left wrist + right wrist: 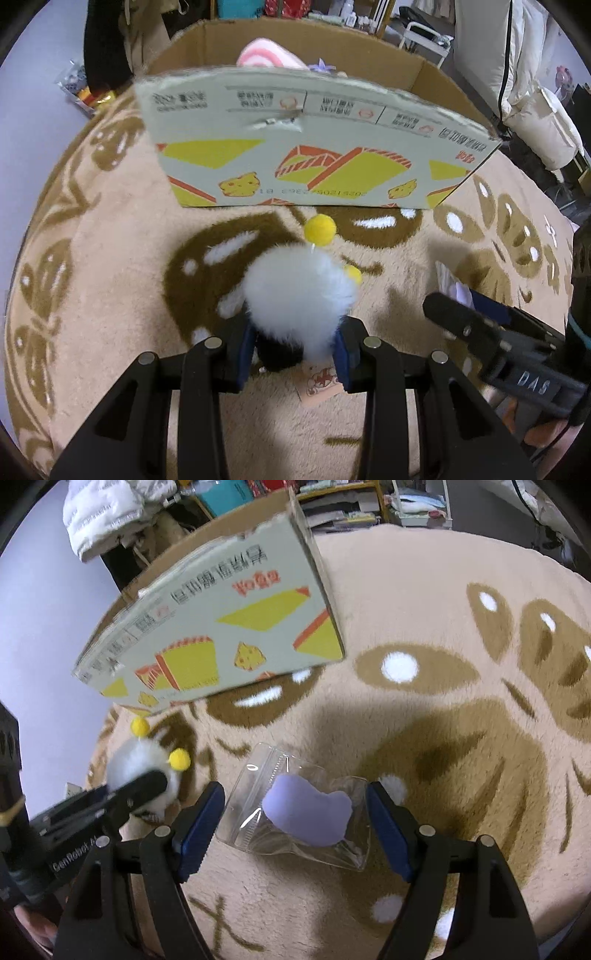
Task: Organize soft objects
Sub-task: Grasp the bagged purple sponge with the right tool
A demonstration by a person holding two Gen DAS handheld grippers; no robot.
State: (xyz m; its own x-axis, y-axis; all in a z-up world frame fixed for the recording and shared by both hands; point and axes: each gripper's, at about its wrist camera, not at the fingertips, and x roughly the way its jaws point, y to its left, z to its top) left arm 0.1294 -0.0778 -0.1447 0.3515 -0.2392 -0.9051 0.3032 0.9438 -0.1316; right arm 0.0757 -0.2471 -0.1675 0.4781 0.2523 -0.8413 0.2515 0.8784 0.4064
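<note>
1. A beige plush rug (110, 258) with brown patterns covers the floor; cluttered shelves (332, 502) stand behind.
2. The left tool (295, 354) is clenched on a white fluffy toy (299, 291) near the cardboard box (314, 147).
3. The right tool (295, 816) straddles a clear bag (295, 805) holding a purple soft item (308, 812); whether its pads touch the bag is unclear.
4. The box wall hides most of a pink plush (266, 55) inside.

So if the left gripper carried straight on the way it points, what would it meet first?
Probably the cardboard box: its printed near wall stands just beyond the white fluffy toy in the left gripper, though depth is unclear.
</note>
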